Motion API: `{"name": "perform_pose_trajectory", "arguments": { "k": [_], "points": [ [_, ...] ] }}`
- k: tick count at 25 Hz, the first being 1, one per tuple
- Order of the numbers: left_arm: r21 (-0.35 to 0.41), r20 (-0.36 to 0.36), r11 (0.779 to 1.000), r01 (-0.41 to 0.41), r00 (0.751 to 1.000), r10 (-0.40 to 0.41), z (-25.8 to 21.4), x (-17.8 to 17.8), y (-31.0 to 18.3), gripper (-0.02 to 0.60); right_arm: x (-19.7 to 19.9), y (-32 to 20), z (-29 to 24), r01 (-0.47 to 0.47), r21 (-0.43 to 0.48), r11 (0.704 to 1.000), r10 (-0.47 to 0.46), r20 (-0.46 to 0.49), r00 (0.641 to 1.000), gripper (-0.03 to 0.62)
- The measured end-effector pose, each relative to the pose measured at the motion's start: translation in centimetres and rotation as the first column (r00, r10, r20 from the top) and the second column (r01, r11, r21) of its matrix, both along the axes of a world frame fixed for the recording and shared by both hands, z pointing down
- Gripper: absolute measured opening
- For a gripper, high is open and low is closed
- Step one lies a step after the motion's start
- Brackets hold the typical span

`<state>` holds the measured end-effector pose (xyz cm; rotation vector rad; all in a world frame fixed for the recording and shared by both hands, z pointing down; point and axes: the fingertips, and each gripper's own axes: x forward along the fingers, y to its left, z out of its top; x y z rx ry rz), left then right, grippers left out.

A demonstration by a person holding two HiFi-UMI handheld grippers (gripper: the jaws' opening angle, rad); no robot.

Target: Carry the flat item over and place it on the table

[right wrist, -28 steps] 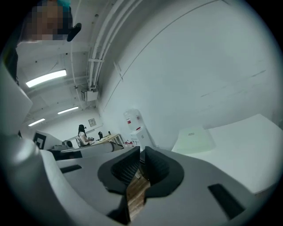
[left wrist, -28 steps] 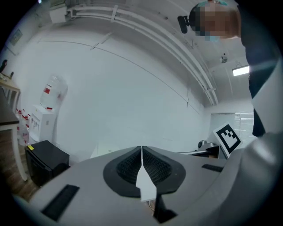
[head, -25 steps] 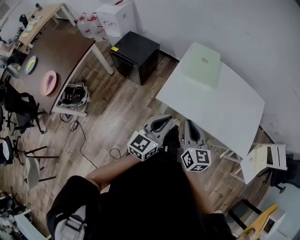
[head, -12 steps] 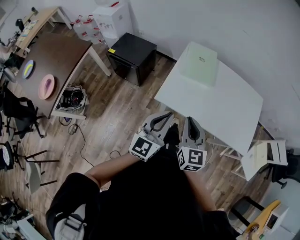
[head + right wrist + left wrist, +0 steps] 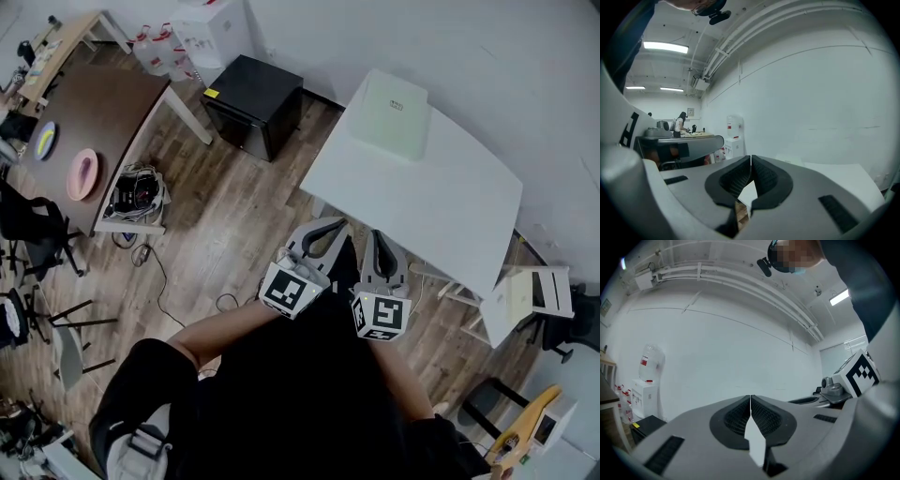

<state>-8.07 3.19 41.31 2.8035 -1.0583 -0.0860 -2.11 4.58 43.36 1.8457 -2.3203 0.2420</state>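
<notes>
A pale green flat item (image 5: pixel 389 114) lies on the far left corner of the white table (image 5: pixel 450 211). My two grippers are held side by side close to my body, short of the table's near edge, both pointing toward it. The left gripper (image 5: pixel 336 226) is shut with nothing between its jaws; in the left gripper view (image 5: pixel 750 401) the pads meet in front of a bare white wall. My right gripper (image 5: pixel 373 236) is shut and empty too, and the right gripper view (image 5: pixel 750 161) shows the white table (image 5: pixel 843 174) beyond it.
A black cabinet (image 5: pixel 253 103) stands on the wooden floor left of the white table. Farther left is a brown table (image 5: pixel 108 112) bearing a pink plate (image 5: pixel 82 173), with a cable tangle (image 5: pixel 139 192) beneath. A white chair (image 5: pixel 525 295) sits at the table's right end.
The head view has shifted a little, and the white table and black cabinet lie slightly higher and further left. Both grippers stay shut, side by side near my body.
</notes>
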Motion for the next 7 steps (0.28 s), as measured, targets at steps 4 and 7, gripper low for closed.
{"name": "perform_pose_trajectory", "arguments": {
  "k": [4, 7],
  "points": [
    [-0.001, 0.023, 1.000, -0.023, 0.999, 0.023, 0.4, 0.9, -0.1, 0.018, -0.2, -0.6, 0.5, 0.025, -0.033, 0.999, -0.025, 0.005, 1.000, 0.035],
    [-0.007, 0.031, 0.999, -0.041, 0.999, 0.041, 0.7, 1.9, -0.6, 0.018, 0.1, -1.1, 0.5, 0.039, -0.025, 0.999, -0.039, -0.001, 0.999, 0.035]
  ]
}}
